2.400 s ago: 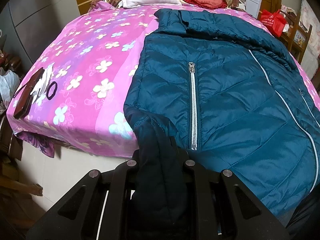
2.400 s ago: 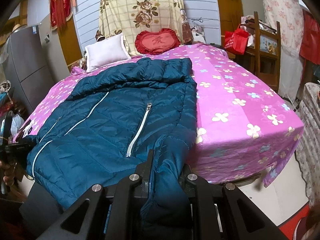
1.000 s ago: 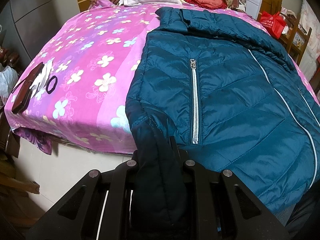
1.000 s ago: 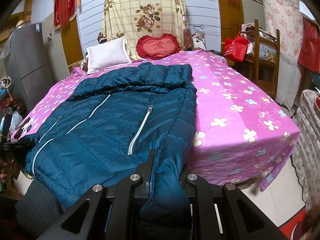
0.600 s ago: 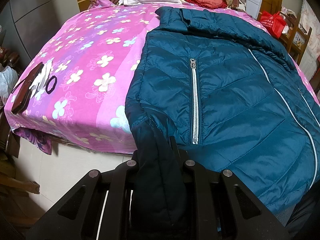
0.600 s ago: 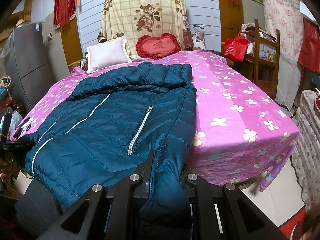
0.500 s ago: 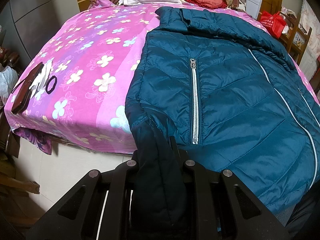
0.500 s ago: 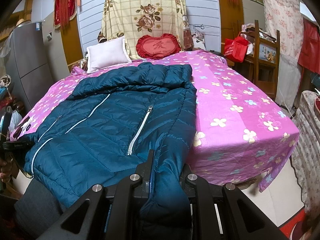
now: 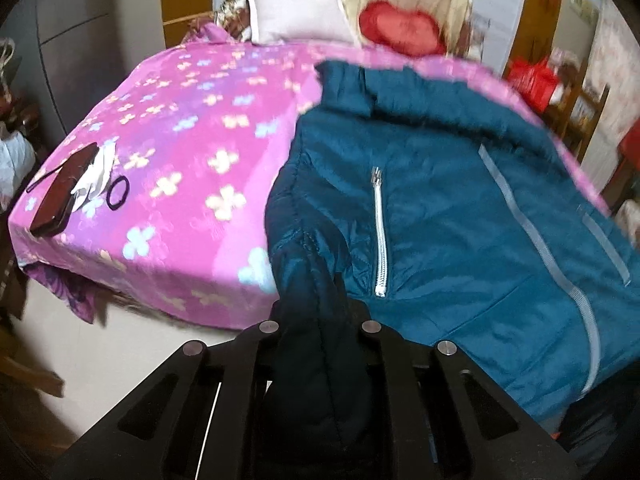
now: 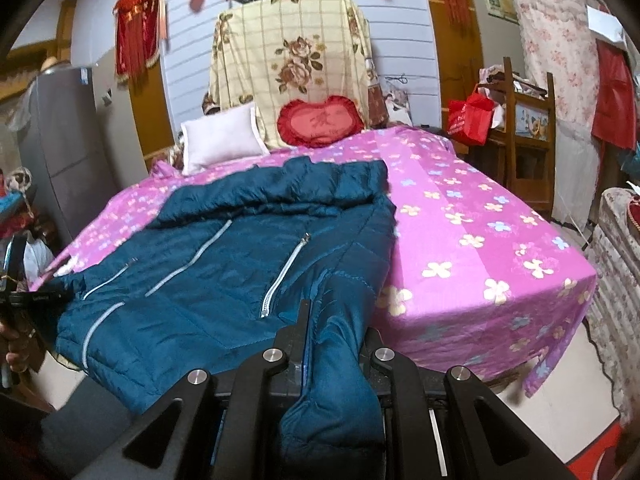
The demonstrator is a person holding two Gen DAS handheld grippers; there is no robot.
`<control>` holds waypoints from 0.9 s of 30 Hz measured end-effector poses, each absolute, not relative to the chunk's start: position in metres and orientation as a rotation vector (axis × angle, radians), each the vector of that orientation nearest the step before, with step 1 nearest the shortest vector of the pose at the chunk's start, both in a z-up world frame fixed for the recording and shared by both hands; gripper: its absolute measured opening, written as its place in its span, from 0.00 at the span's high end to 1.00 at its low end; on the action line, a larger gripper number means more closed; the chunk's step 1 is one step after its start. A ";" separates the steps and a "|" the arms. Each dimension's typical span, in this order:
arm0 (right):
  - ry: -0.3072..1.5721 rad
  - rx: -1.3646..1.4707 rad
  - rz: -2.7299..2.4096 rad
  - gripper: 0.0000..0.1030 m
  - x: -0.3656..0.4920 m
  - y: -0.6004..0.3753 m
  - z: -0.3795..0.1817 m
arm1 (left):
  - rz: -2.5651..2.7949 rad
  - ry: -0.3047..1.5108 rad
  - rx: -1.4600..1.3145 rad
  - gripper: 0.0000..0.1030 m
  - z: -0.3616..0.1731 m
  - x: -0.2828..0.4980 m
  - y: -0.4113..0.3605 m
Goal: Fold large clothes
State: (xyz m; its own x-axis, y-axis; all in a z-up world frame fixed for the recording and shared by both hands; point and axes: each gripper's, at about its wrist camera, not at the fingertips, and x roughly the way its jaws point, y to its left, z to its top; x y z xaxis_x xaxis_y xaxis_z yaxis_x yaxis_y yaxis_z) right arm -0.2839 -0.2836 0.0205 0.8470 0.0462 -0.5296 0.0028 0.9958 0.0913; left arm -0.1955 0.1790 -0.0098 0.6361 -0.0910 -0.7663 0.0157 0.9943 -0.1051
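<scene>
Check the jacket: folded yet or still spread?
Spread. The jacket lies open-faced on the bed, zippers showing, each sleeve clamped in a hand-held gripper.

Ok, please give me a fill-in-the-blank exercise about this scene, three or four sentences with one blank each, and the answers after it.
1. The left gripper is shut on a sleeve of the ____ jacket.
2. The jacket lies on a pink bed sheet printed with ____.
3. The red cushion at the head of the bed has the shape of a ____.
4. The right gripper is ____ on the other sleeve.

Answers: blue; flowers; heart; shut
</scene>
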 end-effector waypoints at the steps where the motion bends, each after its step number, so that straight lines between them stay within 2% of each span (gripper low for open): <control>1: 0.554 0.089 0.027 0.88 -0.287 -0.282 0.023 | -0.068 0.865 -0.113 0.92 -0.004 -0.198 0.183; 9: 0.495 0.084 0.053 0.88 -0.312 -0.280 0.048 | -0.099 0.727 -0.207 0.93 0.039 -0.231 0.200; 16: 0.375 0.083 0.062 0.88 -0.331 -0.285 0.098 | -0.116 0.569 -0.246 0.93 0.084 -0.249 0.205; 22: 0.305 0.080 0.041 0.88 -0.286 -0.289 0.122 | -0.117 0.525 -0.204 0.92 0.102 -0.208 0.195; 27: 0.277 0.117 -0.027 0.88 -0.224 -0.293 0.122 | -0.115 0.481 -0.096 0.91 0.111 -0.138 0.176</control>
State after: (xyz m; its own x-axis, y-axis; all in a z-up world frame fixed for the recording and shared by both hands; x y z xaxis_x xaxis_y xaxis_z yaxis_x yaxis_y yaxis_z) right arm -0.2235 -0.2931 0.1223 0.9616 -0.0106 -0.2741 0.0428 0.9928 0.1115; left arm -0.1376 0.1757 0.1108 0.8803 -0.1325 -0.4556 0.0871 0.9890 -0.1194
